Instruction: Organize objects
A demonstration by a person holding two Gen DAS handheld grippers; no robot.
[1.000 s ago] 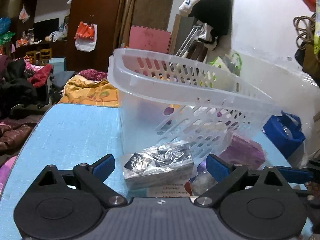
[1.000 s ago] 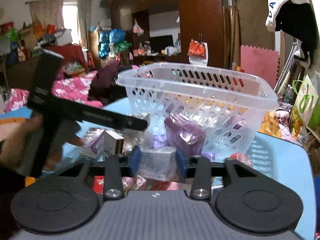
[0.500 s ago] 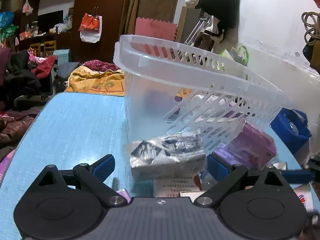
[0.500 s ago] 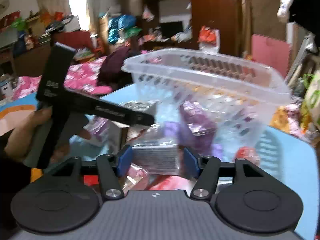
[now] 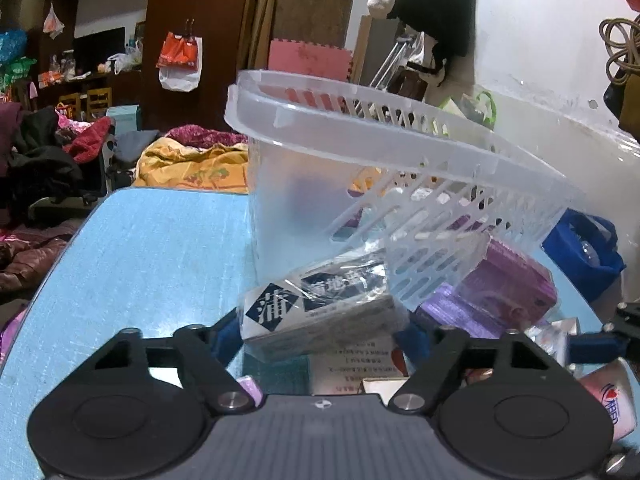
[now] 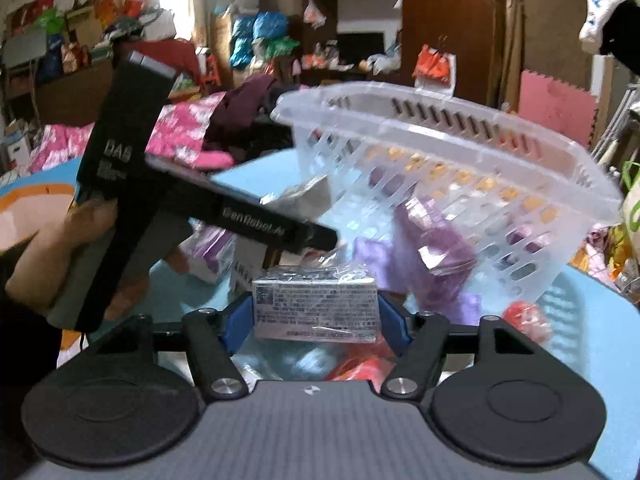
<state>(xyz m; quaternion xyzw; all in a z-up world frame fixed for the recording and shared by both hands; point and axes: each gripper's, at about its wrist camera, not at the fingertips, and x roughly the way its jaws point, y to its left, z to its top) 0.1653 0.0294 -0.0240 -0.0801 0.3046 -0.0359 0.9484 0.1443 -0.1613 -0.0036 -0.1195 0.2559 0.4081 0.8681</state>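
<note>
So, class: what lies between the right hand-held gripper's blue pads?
A plastic-wrapped silver box fills the gap in the right hand-held gripper, seen in the right wrist view.

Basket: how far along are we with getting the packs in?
Done: nothing for certain. The tilted clear basket shows purple shapes through its walls, but whether they are inside or behind it, I cannot tell. In hand: the left tongs are closing, with the dark-labelled box between them; the right tongs clamp the silver box. Left: purple packs and a red packet lie on the blue table.
</note>
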